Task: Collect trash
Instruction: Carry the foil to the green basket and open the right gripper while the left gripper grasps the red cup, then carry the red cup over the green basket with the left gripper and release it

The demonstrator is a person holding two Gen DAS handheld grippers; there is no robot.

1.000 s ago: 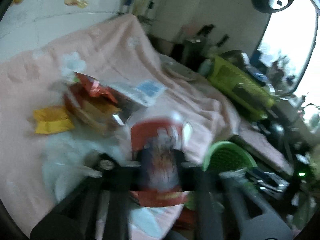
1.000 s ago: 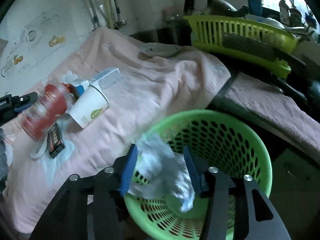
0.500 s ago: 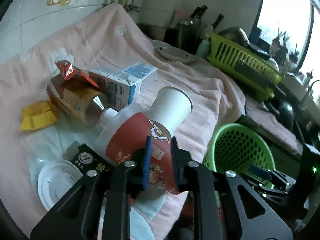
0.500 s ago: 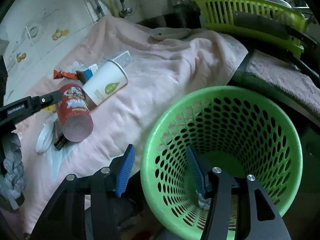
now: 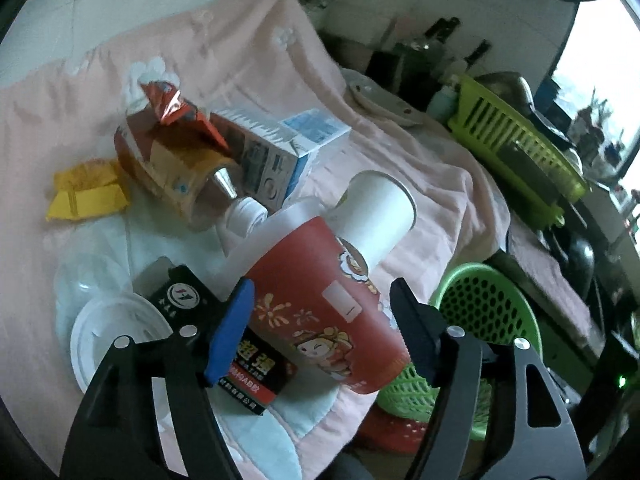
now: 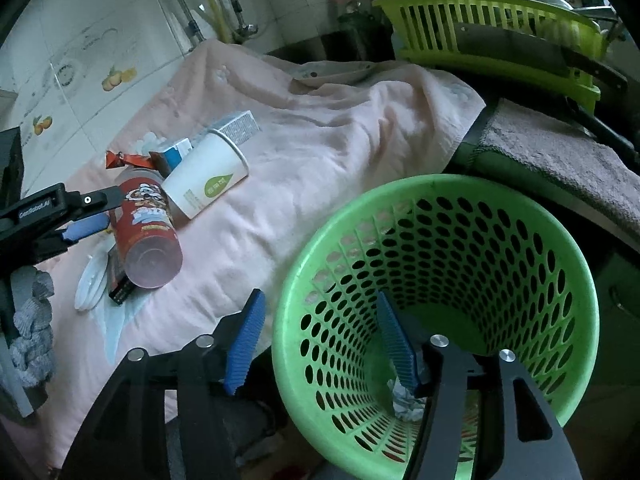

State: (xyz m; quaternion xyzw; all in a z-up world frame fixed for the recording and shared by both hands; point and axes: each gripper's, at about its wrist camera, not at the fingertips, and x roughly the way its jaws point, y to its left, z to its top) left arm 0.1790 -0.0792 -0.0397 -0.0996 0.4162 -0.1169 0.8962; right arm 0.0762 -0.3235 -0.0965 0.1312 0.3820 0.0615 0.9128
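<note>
A white bottle with a red label [image 5: 320, 300] lies on the pink cloth [image 5: 248, 60], its base toward the right wrist view [image 6: 146, 236]. My left gripper [image 5: 320, 320] straddles it, jaws opening, pads not pressing; it also shows in the right wrist view [image 6: 86, 216]. Around the bottle lie a white paper cup [image 5: 376, 216], a blue and white carton [image 5: 280, 152], an orange wrapper [image 5: 172, 152], a yellow wrapper [image 5: 86, 192], a black box [image 5: 256, 372] and a white lid [image 5: 116, 336]. My right gripper [image 6: 320, 340] straddles the rim of the green basket [image 6: 440, 188], jaws opening. Crumpled white paper [image 6: 404, 400] lies inside.
A yellow-green dish rack [image 6: 492, 20] with dishes stands at the back right, with a plate [image 5: 380, 96] on the cloth's far edge. A grey towel [image 6: 560, 152] covers the counter beside the basket. A grey knitted sleeve [image 6: 32, 332] hangs at the left edge.
My left jaws went from shut to wide around the red-labelled bottle, which now rests on the cloth. My right gripper let go of the crumpled paper, which dropped into the basket.
</note>
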